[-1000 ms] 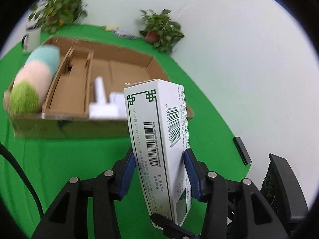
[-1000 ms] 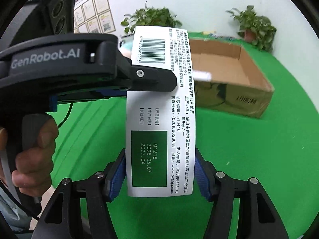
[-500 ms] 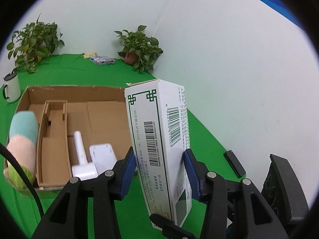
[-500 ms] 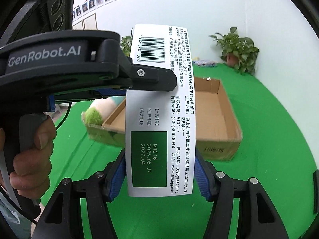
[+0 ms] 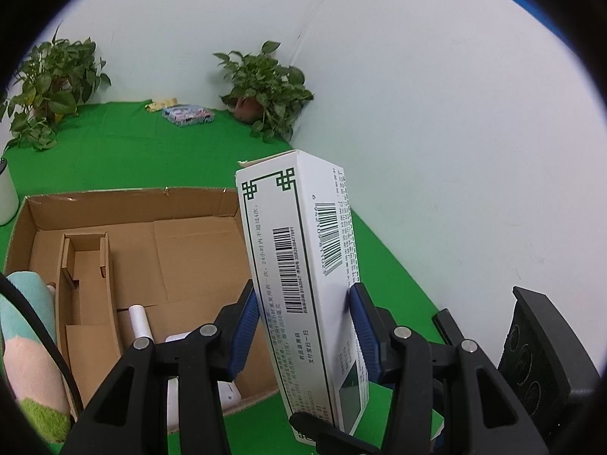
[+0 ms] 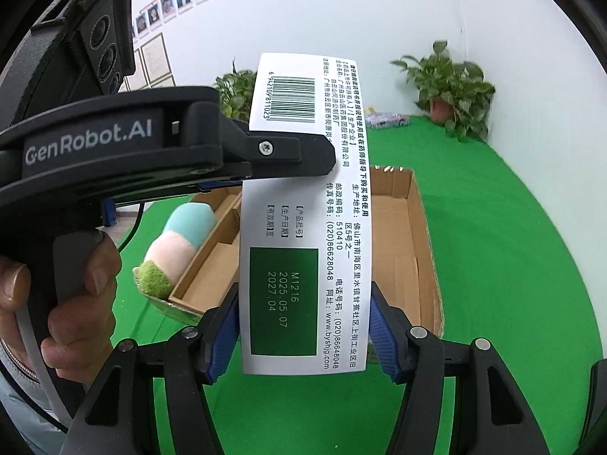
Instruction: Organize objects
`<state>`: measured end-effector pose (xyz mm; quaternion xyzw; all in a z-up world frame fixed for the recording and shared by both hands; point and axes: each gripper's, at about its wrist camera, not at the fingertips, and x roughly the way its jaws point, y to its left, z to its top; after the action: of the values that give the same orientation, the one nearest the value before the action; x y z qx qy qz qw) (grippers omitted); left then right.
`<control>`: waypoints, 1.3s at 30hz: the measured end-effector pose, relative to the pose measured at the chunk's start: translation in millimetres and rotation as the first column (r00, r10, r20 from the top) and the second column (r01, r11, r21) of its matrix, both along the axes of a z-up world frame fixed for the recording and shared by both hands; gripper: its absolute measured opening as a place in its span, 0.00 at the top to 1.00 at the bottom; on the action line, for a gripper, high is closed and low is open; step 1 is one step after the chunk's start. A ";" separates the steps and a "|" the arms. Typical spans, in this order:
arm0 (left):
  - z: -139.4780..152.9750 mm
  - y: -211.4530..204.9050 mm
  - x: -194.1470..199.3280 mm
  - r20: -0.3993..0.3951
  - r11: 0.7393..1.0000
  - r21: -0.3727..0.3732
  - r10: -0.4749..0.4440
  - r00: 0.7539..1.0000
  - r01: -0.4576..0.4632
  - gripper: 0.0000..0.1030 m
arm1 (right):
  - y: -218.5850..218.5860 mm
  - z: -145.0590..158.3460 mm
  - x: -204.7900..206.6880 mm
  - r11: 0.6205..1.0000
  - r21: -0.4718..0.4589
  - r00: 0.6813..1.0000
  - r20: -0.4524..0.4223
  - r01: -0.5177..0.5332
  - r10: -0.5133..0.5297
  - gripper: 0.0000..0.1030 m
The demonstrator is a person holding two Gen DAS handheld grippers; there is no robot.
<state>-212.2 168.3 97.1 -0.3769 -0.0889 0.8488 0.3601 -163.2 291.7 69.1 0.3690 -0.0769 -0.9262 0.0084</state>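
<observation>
Two grippers, left gripper (image 5: 303,326) and right gripper (image 6: 303,335), jaws clamped on one upright medicine box (image 5: 303,265), cardboard box (image 5: 125,204) ahead, lower left.

White medicine carton (image 5: 303,265): carried up and over green table (image 5: 114,144); cardboard tray (image 5: 132,204) now seen from higher, interior exposed.

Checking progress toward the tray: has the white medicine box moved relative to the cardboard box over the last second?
Yes. The white medicine box, gripped by both grippers, has risen and come closer over the cardboard box, now lower in view.
</observation>
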 end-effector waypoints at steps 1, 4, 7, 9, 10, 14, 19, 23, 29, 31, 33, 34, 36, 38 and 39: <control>-5.1 2.9 -6.8 0.017 1.000 -0.008 -0.001 1.000 0.001 0.55 | 5.6 -4.8 -9.9 1.000 -0.009 1.000 0.026 -0.001 0.001 0.43; -25.6 9.8 -31.1 0.086 1.000 -0.017 -0.001 0.996 0.003 0.55 | 14.6 -19.9 -35.4 1.000 -0.031 0.996 0.093 0.002 0.001 0.43; -46.6 12.7 -51.7 0.141 1.000 -0.006 -0.001 0.990 0.002 0.55 | 24.7 -34.3 -59.7 0.999 -0.044 0.989 0.149 0.009 -0.002 0.42; -61.4 14.2 -64.3 0.175 1.000 0.001 0.001 0.985 -0.001 0.55 | 28.5 -44.9 -72.0 0.999 -0.046 0.984 0.179 0.010 -0.001 0.42; -68.8 14.4 -70.5 0.191 1.000 0.003 -0.001 0.982 0.000 0.56 | 32.0 -50.6 -79.9 0.999 -0.053 0.980 0.198 0.008 0.003 0.42; -88.8 17.9 -87.9 0.231 1.000 -0.003 -0.016 0.973 0.017 0.57 | 36.6 -72.2 -101.0 0.998 -0.055 0.968 0.250 0.004 0.010 0.41; -111.9 18.5 -112.6 0.281 1.000 -0.008 -0.010 0.960 0.013 0.57 | 31.5 -92.5 -117.8 0.999 -0.036 0.955 0.295 -0.001 0.012 0.41; -137.9 25.3 -129.1 0.356 0.999 0.007 -0.044 0.934 0.045 0.57 | 34.8 -104.5 -130.2 1.000 -0.023 0.942 0.337 0.012 -0.003 0.41; -181.1 36.7 -143.2 0.477 0.999 -0.001 -0.044 0.878 0.051 0.56 | 47.3 -131.0 -149.4 0.996 -0.070 0.884 0.467 0.053 -0.014 0.41; -193.9 36.5 -149.7 0.529 0.999 0.008 -0.044 0.847 0.046 0.53 | 49.7 -133.3 -155.6 0.993 -0.095 0.866 0.499 0.071 -0.014 0.41; -197.5 35.9 -152.9 0.541 0.999 -0.003 -0.034 0.840 0.043 0.50 | 48.7 -135.0 -161.5 0.993 -0.091 0.856 0.517 0.074 -0.017 0.42; -196.6 35.8 -153.3 0.542 0.999 -0.014 -0.030 0.840 0.045 0.49 | 47.2 -136.2 -164.7 0.993 -0.090 0.850 0.526 0.075 -0.017 0.42; -193.5 34.5 -153.3 0.546 0.998 -0.047 -0.010 0.837 0.042 0.49 | 45.3 -139.8 -169.3 0.992 -0.096 0.838 0.545 0.086 -0.020 0.43; -187.2 30.7 -152.0 0.540 0.997 -0.061 -0.005 0.841 0.045 0.49 | 41.0 -139.0 -173.4 0.993 -0.078 0.837 0.546 0.090 -0.033 0.42; -182.9 27.9 -150.8 0.531 0.997 -0.064 -0.003 0.847 0.044 0.49 | 39.1 -138.0 -175.2 0.994 -0.069 0.836 0.547 0.091 -0.039 0.42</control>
<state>-363.1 196.2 -85.9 -0.6105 -0.1490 0.7101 0.3177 -338.4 330.8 -68.8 0.6133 -0.1309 -0.7784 -0.0281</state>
